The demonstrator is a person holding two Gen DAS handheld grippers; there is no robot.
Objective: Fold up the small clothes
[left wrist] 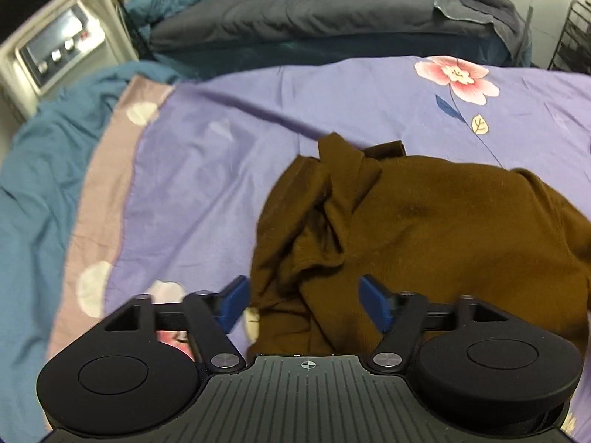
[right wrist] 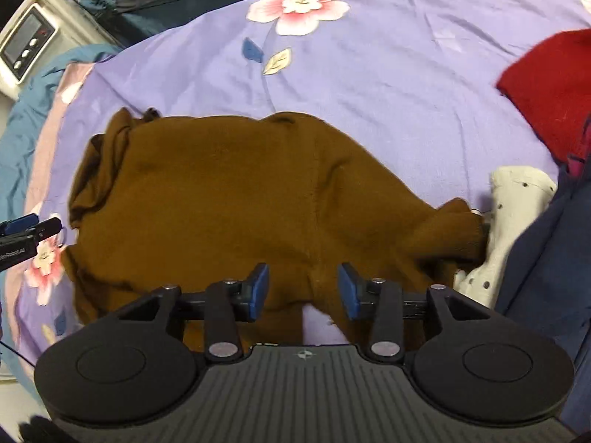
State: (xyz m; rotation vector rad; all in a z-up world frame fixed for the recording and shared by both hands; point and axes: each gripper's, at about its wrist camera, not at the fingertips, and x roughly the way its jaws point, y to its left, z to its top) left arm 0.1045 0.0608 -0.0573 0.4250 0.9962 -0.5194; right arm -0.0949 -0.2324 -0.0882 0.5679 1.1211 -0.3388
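Note:
A brown garment (right wrist: 229, 203) lies crumpled on the purple flowered bedsheet (right wrist: 406, 74); it also shows in the left wrist view (left wrist: 424, 229), bunched into folds at its left side. My left gripper (left wrist: 304, 299) is open, its blue pads on either side of the garment's near left edge, holding nothing. My right gripper (right wrist: 302, 289) is open above the garment's near hem, where a notch of sheet shows. The left gripper's tip (right wrist: 22, 225) shows at the left edge of the right wrist view, beside the garment's left side.
A red garment (right wrist: 554, 85), a white dotted garment (right wrist: 517, 199) and dark blue cloth (right wrist: 554, 258) lie at the right. A grey duvet (left wrist: 314, 11) and teal blanket (left wrist: 37, 184) lie behind and left. A white appliance (left wrist: 55, 48) stands far left.

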